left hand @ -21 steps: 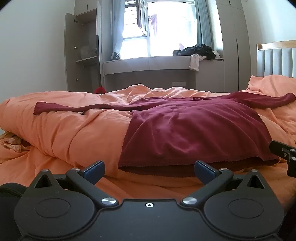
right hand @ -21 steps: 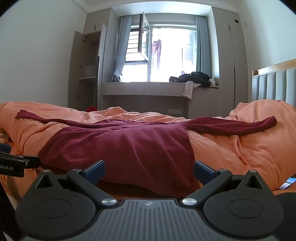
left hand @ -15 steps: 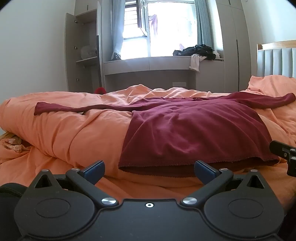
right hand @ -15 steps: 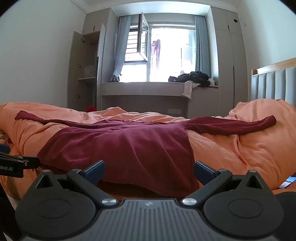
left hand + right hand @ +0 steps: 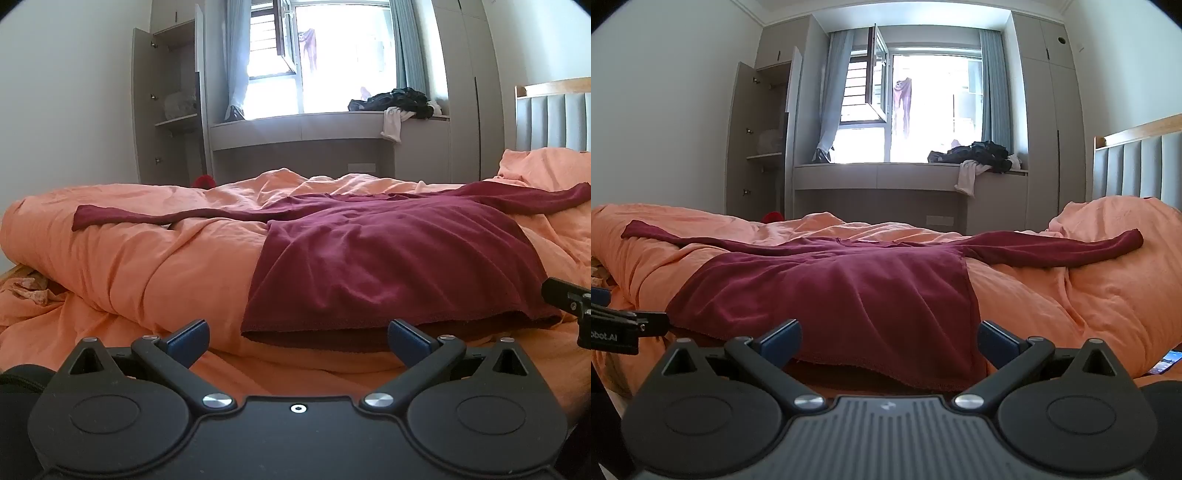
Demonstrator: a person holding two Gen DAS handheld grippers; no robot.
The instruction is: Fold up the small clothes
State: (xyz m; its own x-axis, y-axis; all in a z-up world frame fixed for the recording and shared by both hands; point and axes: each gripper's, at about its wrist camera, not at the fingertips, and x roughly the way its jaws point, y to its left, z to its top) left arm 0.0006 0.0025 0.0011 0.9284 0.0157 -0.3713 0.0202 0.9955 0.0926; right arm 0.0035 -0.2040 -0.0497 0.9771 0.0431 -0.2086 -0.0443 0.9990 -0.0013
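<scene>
Both claws released: left claw [image 5: 298,338], right claw [image 5: 889,338]. We grab the maroon shirt [image 5: 849,295] at its hem corners, symmetrically.

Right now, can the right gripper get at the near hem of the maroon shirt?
Probably yes: the right gripper is open, the maroon shirt lies flat just ahead, and nothing stands between.
</scene>
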